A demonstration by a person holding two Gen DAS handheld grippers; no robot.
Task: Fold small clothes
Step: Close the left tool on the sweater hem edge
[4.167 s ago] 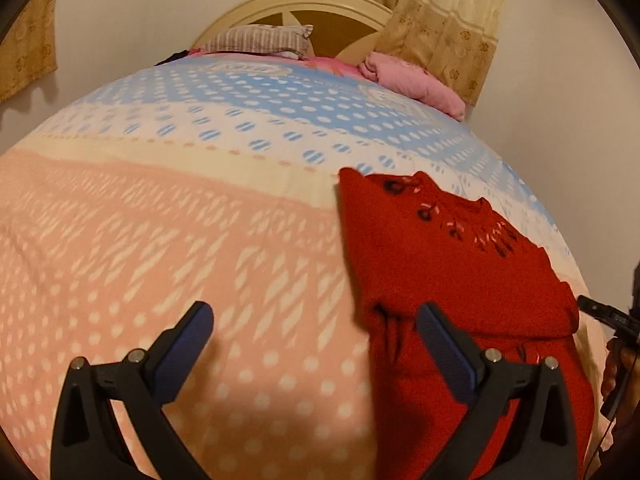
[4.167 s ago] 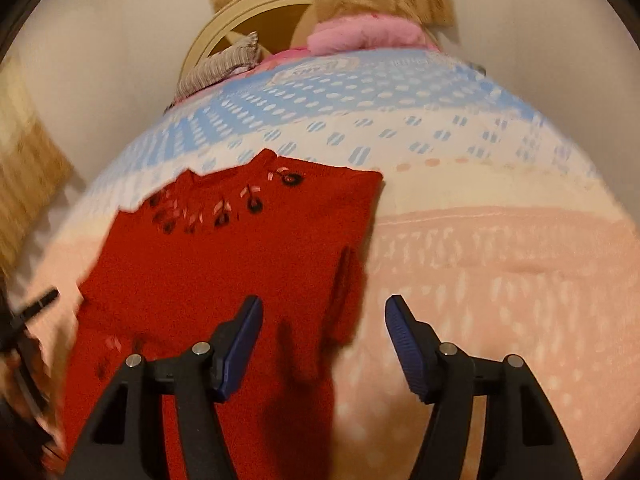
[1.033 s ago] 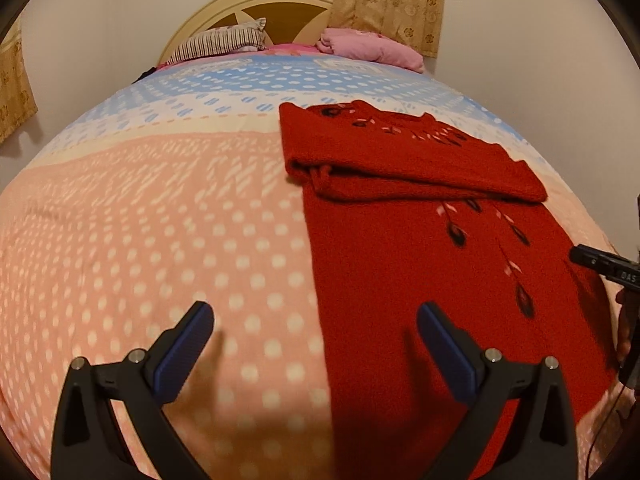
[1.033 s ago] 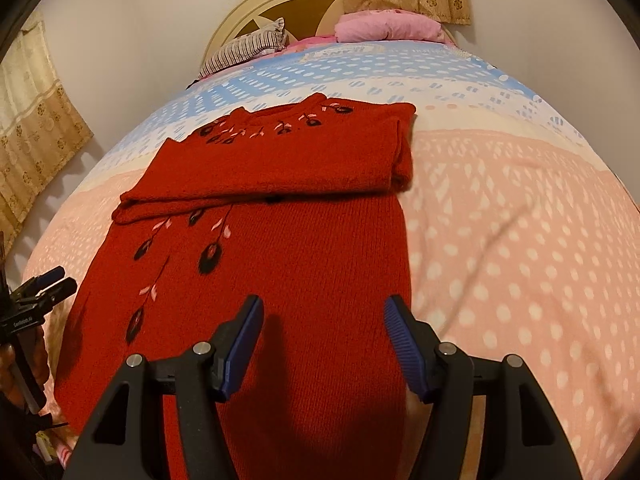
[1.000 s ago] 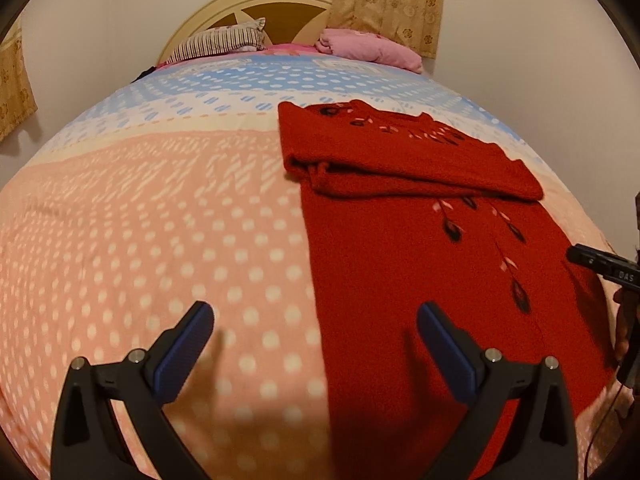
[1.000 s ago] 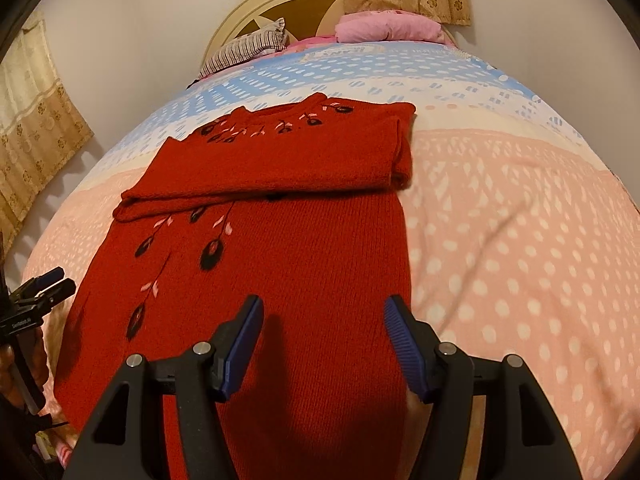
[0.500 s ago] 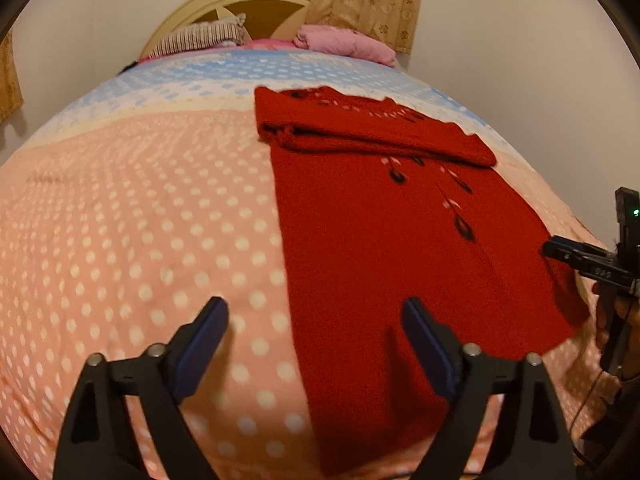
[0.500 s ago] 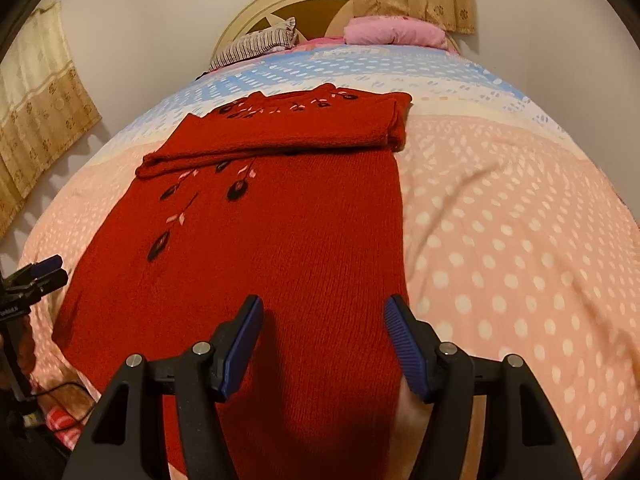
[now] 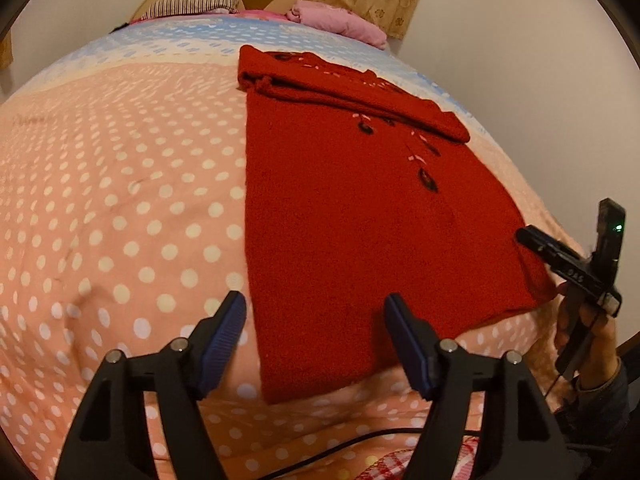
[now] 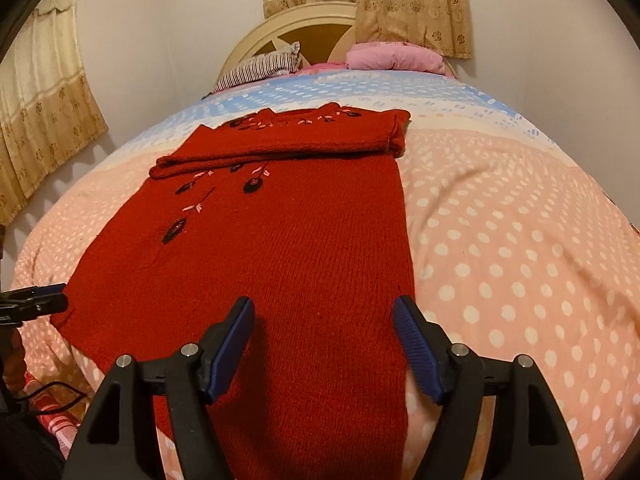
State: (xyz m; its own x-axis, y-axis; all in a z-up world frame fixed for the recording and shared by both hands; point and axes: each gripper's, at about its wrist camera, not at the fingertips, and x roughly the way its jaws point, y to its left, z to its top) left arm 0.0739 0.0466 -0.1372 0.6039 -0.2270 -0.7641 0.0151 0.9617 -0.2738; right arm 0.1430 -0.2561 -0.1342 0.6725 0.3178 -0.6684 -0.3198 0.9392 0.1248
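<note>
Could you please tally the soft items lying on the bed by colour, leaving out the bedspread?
Red: 1, the red knitted sweater with its top folded over.
Pink: 1, the pink bundled cloth by the headboard.
Striped: 1, the striped pillow.
Total: 3.

Both views pull back toward the foot of the bed (image 9: 120,200), and the red sweater (image 9: 360,220), only partly in frame four seconds ago, now shows down to its near hem. The left tongs (image 9: 316,344) narrow their gap a little and now sit over the hem's left corner. The right tongs (image 10: 324,344) hang wide over the hem's right side.
</note>
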